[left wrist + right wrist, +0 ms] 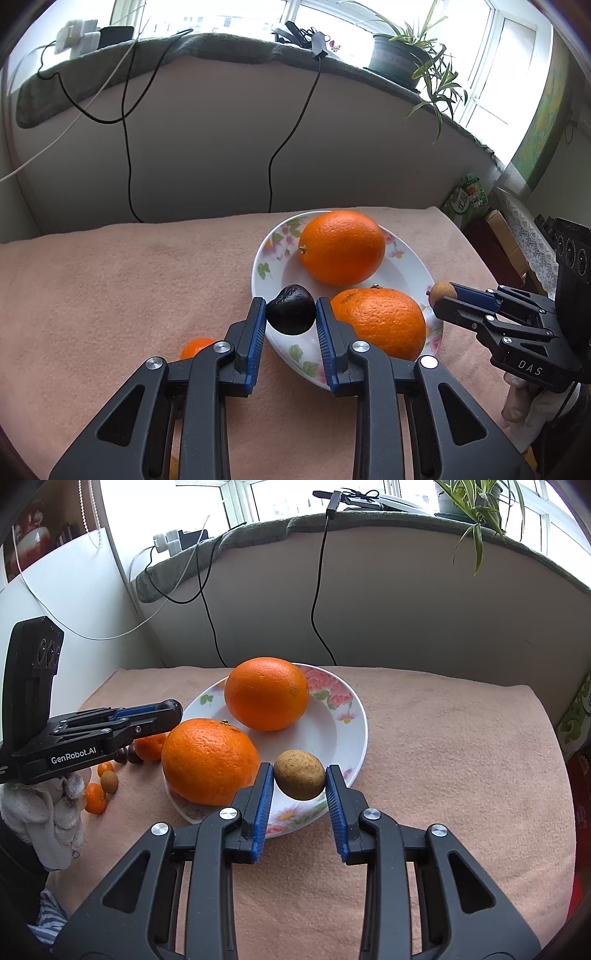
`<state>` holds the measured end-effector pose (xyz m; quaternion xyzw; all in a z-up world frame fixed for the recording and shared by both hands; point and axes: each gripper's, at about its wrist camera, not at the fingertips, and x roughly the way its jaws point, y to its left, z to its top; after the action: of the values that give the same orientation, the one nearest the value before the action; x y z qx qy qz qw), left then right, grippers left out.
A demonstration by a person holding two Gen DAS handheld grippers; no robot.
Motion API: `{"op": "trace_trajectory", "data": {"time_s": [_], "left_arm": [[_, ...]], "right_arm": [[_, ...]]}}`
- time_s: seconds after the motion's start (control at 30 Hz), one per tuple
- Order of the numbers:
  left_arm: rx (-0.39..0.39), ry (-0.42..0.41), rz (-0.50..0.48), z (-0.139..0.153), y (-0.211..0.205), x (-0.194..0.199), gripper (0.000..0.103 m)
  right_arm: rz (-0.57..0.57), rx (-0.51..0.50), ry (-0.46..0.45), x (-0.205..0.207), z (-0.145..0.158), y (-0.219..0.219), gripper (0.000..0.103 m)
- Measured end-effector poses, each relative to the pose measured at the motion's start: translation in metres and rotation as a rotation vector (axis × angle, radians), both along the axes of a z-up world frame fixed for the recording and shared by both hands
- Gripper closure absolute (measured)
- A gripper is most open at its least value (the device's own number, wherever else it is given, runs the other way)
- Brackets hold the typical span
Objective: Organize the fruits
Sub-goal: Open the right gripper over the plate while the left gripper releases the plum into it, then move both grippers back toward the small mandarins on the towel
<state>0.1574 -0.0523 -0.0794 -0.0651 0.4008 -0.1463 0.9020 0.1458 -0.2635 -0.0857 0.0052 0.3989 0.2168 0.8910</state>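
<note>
- Left black two-finger gripper [291,312] with ribbed blue pads, clamped on a small dark, wrinkled, glossy fruit [291,314], held above the near-left rim of the plate.
- Right black gripper [300,780] of the same make, clenched on a small round tan fruit with a dull, finely speckled skin [300,780], held over the near edge of the plate.
- Shallow white ceramic plate with pink flowers and green leaves printed round the rim [345,705], resting on a pinkish-beige fleecy cloth [443,757].
- Two large oranges on the plate: a smoother one at the far side [266,693], a rougher, pebbled one nearer [210,761], just beside each other.
- Loose on the cloth left of the plate: several small orange mandarins [149,746], a small tan fruit [109,782] and dark ones, partly hidden by the left gripper.
- Both grippers tilted downward toward the plate from opposite sides, tips well apart.
- Hand in a white knitted glove [48,812] gripping the left gripper's handle from below.
- Behind: grey-green cloth on a window ledge [110,66], black cables hanging down, potted plant with long leaves [410,51].
</note>
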Motion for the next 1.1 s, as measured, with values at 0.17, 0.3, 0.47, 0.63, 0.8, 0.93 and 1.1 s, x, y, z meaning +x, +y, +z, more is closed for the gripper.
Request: {"op": "trace_trajectory", "data": {"time_s": [0.17,0.3,0.47,0.63,0.8,0.93,1.1], "left_arm": [[0.004,-0.003,0.001,0.001,-0.001,0.001,0.070],[0.003,-0.012,0.004,0.004,0.000,0.000,0.059],[-0.011,-0.030,0.014,0.009,0.001,-0.002,0.039],[0.008,-0.050,0.022,0.015,-0.003,-0.004,0.024],[0.023,-0.055,0.025,0.017,-0.006,-0.005,0.023],[0.032,-0.069,0.026,0.021,-0.005,-0.010,0.023],[0.036,-0.089,0.042,0.029,0.005,-0.020,0.023]], "right_arm": [[-0.001,-0.003,-0.004,0.001,0.001,0.000,0.065],[-0.001,0.000,-0.034,-0.003,0.006,0.000,0.039],[0.017,-0.011,-0.055,-0.007,0.011,0.004,0.018],[0.028,-0.018,-0.073,-0.012,0.015,0.009,0.010],[0.022,-0.015,-0.084,-0.016,0.019,0.010,0.007],[0.026,-0.012,-0.093,-0.021,0.024,0.012,0.007],[0.043,-0.005,-0.107,-0.030,0.030,0.016,0.007]]}}
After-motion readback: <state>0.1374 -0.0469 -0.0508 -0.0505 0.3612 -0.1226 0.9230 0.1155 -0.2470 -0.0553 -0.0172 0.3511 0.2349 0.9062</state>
